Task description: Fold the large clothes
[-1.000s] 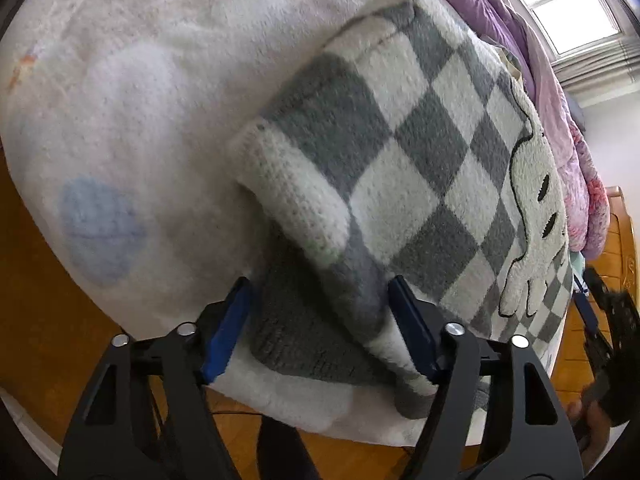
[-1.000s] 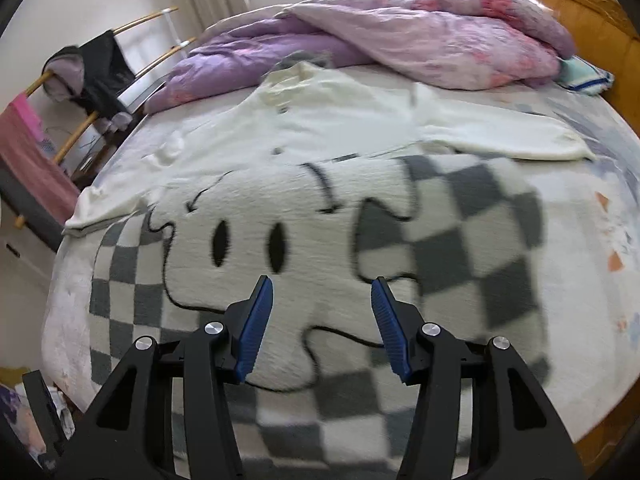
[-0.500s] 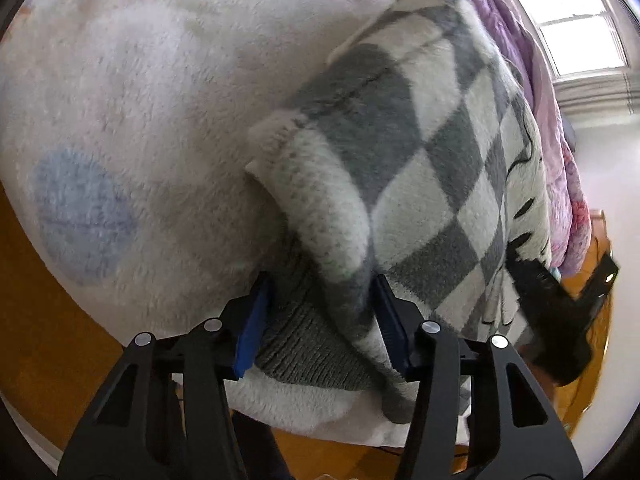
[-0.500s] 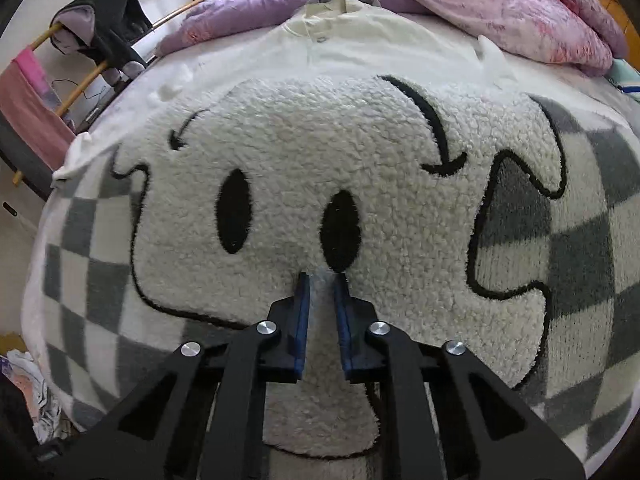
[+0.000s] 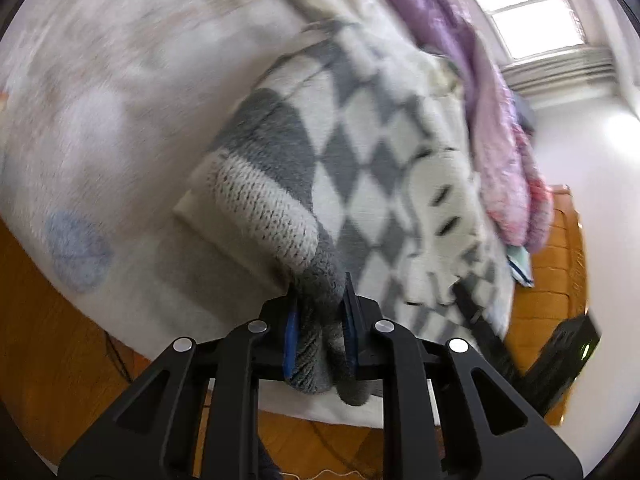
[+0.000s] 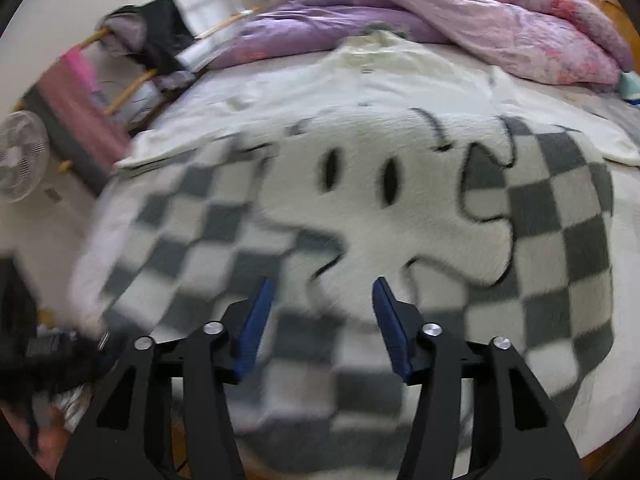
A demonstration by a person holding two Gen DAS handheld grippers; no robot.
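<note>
Grey ribbed cuff of the fluffy grey-and-white checked sweater (image 5: 360, 152) is pinched in our left hand-held gripper (image 5: 318, 320) at the bed's near edge, presumably to fold the sleeve inward. Our right hand-held gripper (image 6: 322, 320) hovers spread over the sweater's body, touching nothing. Beyond lies a cream garment (image 6: 400, 80).

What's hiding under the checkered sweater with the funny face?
Under the grey-and-white checkered fleece sweater a cream button-up garment sticks out at the top, lying on the pale bedspread. Whatever lies beneath the sweater's middle is covered.
</note>
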